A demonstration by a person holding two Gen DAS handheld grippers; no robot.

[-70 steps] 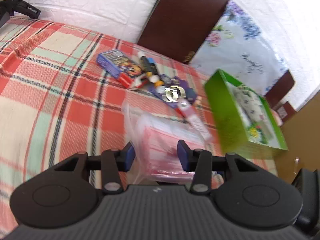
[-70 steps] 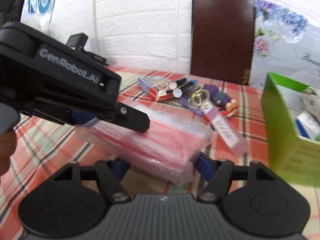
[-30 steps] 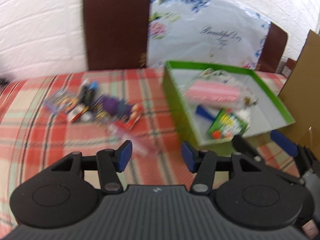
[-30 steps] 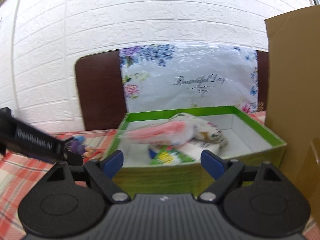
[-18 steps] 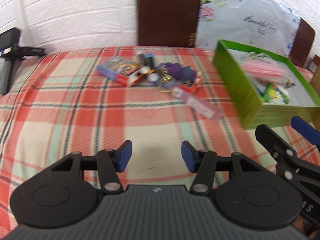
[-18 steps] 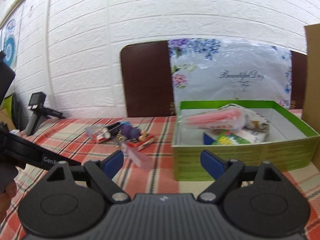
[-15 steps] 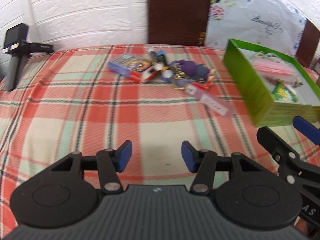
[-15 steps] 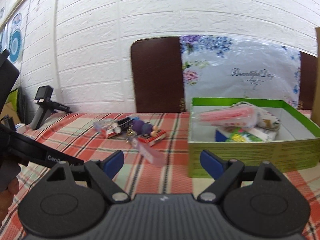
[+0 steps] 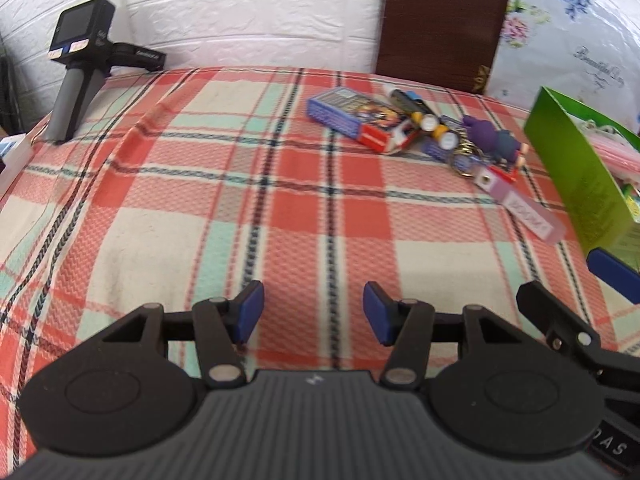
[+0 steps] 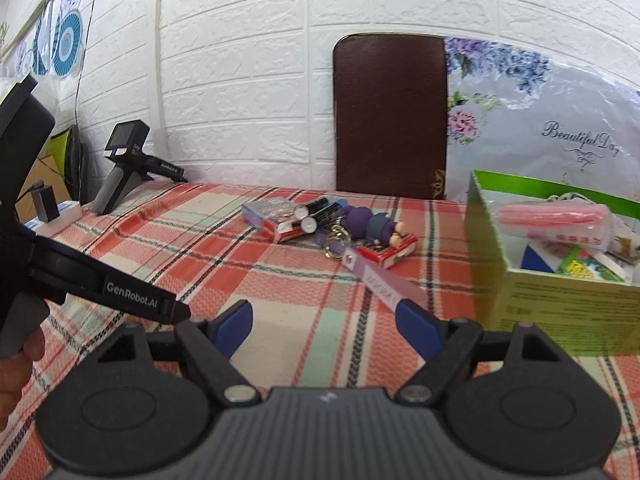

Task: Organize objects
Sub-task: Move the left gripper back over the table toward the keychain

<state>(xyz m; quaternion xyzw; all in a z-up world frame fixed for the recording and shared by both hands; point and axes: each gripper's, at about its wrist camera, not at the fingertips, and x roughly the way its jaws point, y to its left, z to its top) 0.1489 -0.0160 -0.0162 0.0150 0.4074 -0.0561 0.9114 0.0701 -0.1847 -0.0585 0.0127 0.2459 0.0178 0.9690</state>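
Observation:
A green box (image 10: 560, 300) stands at the right on the plaid cloth; a pink bagged packet (image 10: 556, 216) lies inside on other packets. It also shows in the left wrist view (image 9: 572, 176). A pile lies mid-table: a blue and red card box (image 9: 356, 120), batteries (image 10: 316, 212), a purple toy (image 10: 368, 220) and a keyring with a pink tag (image 10: 384, 280). My left gripper (image 9: 312, 314) is open and empty, low over bare cloth. My right gripper (image 10: 324, 322) is open and empty, near the pink tag.
A spare black handheld gripper (image 9: 80, 64) stands at the far left of the table. A brown chair back (image 10: 390, 116) and a flowered plastic cover (image 10: 540, 128) rise behind the table against the white brick wall.
The pink packet left my grippers and now lies in the green box. Both grippers swung back left from the box toward the middle of the table, open and empty.

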